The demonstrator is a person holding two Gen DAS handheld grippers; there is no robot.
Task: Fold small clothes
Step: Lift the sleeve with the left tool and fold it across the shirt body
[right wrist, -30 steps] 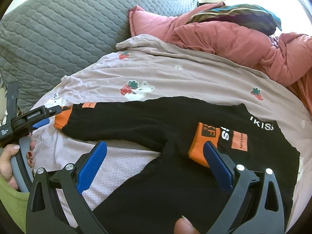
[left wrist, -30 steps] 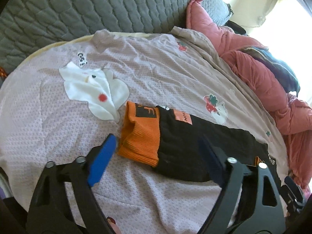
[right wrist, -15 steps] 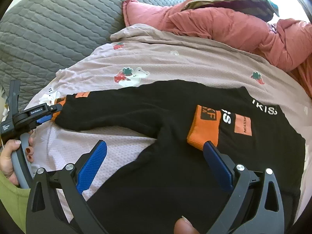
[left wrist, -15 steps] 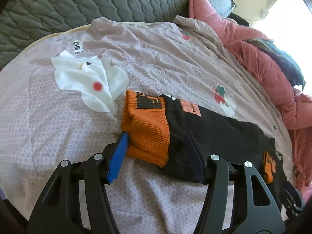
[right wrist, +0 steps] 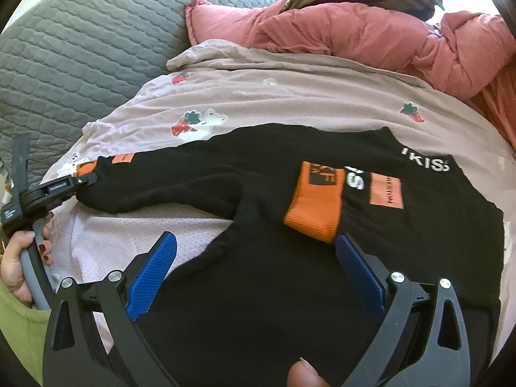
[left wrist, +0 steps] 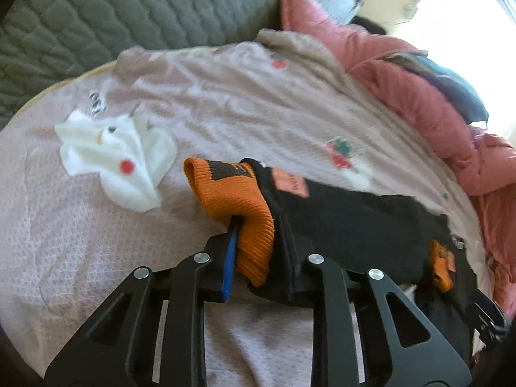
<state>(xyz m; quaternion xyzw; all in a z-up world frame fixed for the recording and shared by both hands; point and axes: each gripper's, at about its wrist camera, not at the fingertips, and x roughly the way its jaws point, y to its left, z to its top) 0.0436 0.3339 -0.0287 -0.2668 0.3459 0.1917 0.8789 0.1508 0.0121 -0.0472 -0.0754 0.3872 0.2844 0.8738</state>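
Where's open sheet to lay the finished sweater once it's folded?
Most free: the pink sheet between the black sweater and the pink duvet. A smaller bare patch sits between the outstretched sleeve and the right gripper. Crowded: around the white garment beside the left gripper, which has just been closing on the orange cuff.

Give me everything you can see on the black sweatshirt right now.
The black sweatshirt lies flat on the pink printed bedsheet. It looks like soft knit, with ribbed orange cuffs, orange patches and white lettering. One sleeve is folded across the chest, its cuff just beyond the open right tool. The other sleeve stretches out sideways; its cuff is pinched in the left tool, whose jaws have just been closing on it.
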